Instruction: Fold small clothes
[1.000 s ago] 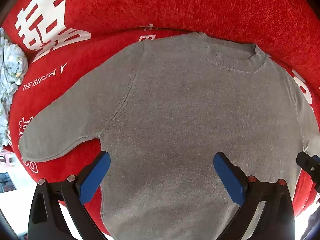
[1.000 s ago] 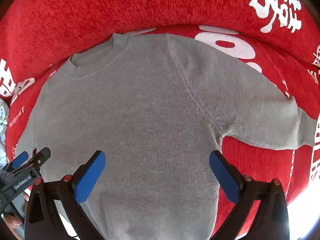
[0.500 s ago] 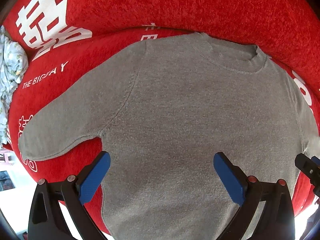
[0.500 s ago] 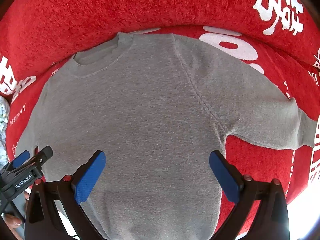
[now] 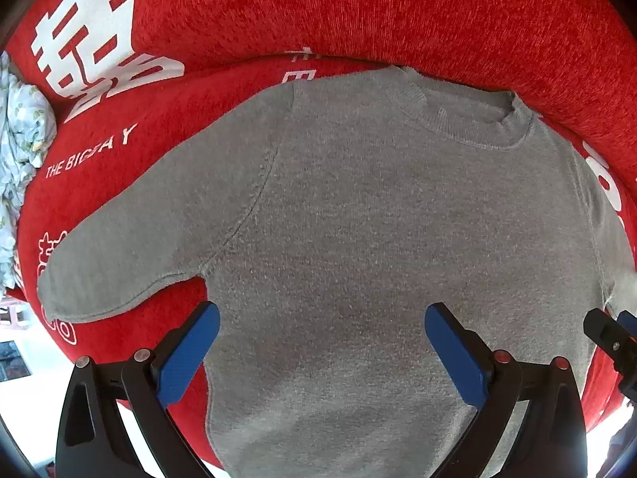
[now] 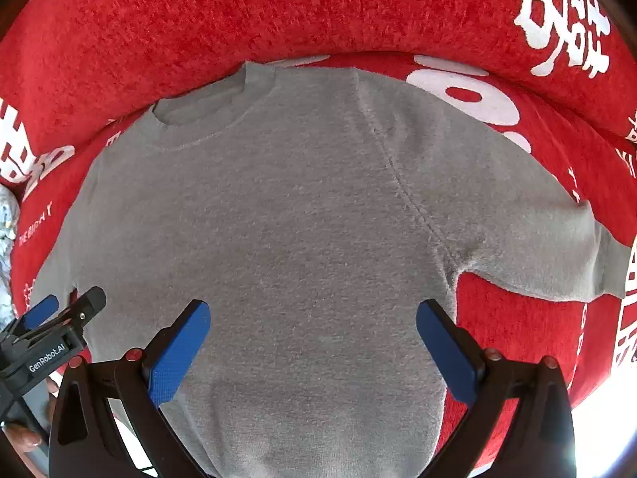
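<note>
A grey knit sweater (image 5: 378, 219) lies flat and face up on a red sofa seat, collar toward the backrest, both sleeves spread out to the sides. My left gripper (image 5: 322, 318) hovers open over the sweater's lower left body, blue pads wide apart, nothing between them. My right gripper (image 6: 312, 314) is open too, above the lower right body of the sweater (image 6: 298, 219). The left sleeve (image 5: 131, 247) ends near the seat's left edge; the right sleeve (image 6: 549, 247) reaches to the right. Each gripper's tip shows at the edge of the other's view.
The red sofa (image 5: 358, 12) carries white printed characters and its backrest rises right behind the collar. A pale floral cloth (image 5: 20, 151) is bunched at the far left. The seat's front edge drops to a bright floor (image 5: 24, 362). A hand (image 6: 24, 436) holds the left gripper.
Both grippers have drifted slightly, so the sweater sits a little lower and to the right in view. Jaws stay open and the sweater has not moved.
</note>
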The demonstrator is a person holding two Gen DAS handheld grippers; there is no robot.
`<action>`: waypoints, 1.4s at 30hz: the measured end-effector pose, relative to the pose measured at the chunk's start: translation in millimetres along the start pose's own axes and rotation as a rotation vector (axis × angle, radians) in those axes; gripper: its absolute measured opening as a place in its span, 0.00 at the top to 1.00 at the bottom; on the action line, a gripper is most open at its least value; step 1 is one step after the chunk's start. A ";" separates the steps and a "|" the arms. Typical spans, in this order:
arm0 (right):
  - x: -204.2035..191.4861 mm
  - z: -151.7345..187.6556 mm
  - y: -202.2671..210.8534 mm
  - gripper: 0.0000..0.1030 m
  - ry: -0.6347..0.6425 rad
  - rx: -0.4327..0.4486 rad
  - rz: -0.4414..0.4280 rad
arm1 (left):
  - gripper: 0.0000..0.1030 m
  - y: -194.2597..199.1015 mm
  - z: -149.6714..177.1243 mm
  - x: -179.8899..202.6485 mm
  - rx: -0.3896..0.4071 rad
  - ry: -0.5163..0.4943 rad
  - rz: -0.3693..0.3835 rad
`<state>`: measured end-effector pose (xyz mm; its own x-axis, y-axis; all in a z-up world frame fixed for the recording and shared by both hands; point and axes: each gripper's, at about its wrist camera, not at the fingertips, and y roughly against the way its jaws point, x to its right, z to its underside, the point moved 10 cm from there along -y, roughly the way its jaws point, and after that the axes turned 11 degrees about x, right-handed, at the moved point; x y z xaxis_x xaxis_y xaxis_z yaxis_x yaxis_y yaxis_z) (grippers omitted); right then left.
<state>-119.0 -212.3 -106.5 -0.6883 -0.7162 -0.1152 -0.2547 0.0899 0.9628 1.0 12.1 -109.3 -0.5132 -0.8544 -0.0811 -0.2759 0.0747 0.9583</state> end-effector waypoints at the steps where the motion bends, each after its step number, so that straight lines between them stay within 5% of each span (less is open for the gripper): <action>1: -0.6 0.4 -0.4 0.00 0.000 -0.003 0.001 | 0.00 0.2 0.0 -0.3 0.000 0.001 0.001; 42: -21.3 3.7 -4.4 0.00 0.016 -0.024 0.030 | 0.00 -9.4 2.0 -9.2 -0.024 0.038 0.020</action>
<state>-105.7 -194.9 -109.2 -0.6843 -0.7246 -0.0824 -0.2176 0.0951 0.9714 6.7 20.3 -118.1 -0.4868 -0.8720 -0.0515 -0.2462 0.0804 0.9659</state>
